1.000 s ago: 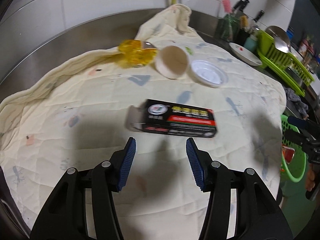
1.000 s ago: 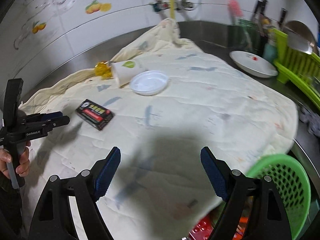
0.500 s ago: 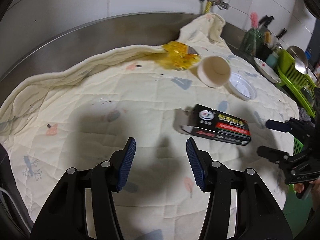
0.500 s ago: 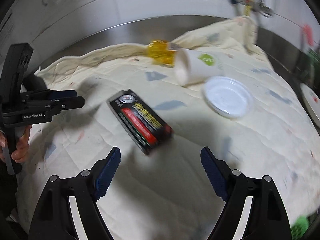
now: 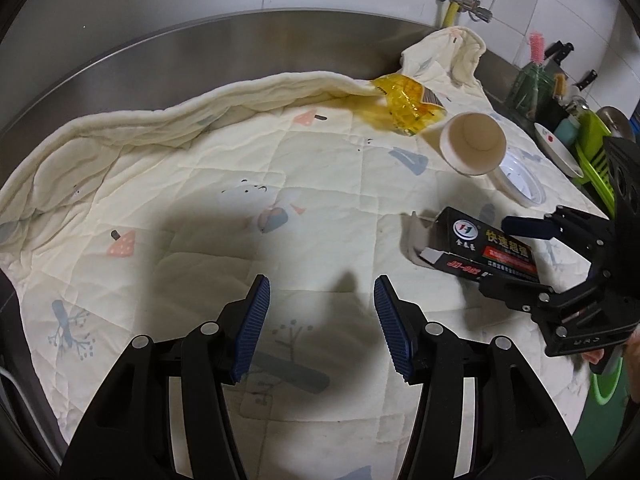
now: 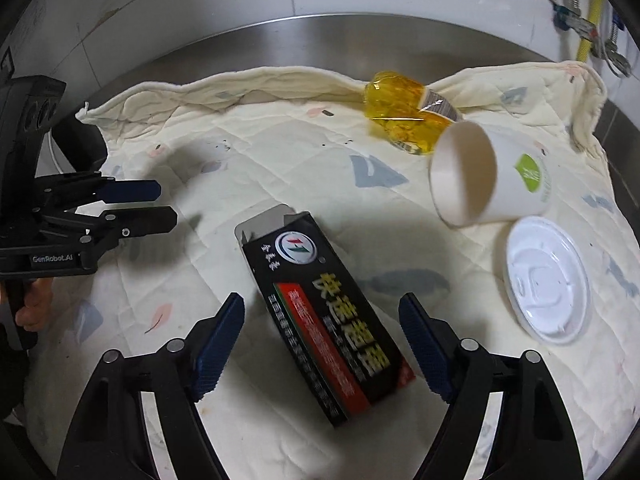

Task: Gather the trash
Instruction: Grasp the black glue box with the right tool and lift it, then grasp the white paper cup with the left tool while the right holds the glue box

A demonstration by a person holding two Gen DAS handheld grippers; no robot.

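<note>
Right gripper [image 6: 322, 344] straddles the black carton [image 6: 320, 308], jaws closing, not yet touching; light, crushable, so grip its long sides

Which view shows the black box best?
The right wrist view: the black box lies whole, label up, between the open right tongs. In the left wrist view it sits far right, partly hidden behind those tongs.

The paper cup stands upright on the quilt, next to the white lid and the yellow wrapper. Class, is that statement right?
Not quite. The paper cup lies on its side, its open mouth facing the camera, as the right wrist view shows. The rest holds: it is on the quilt, next to the white lid and the yellow wrapper.
</note>
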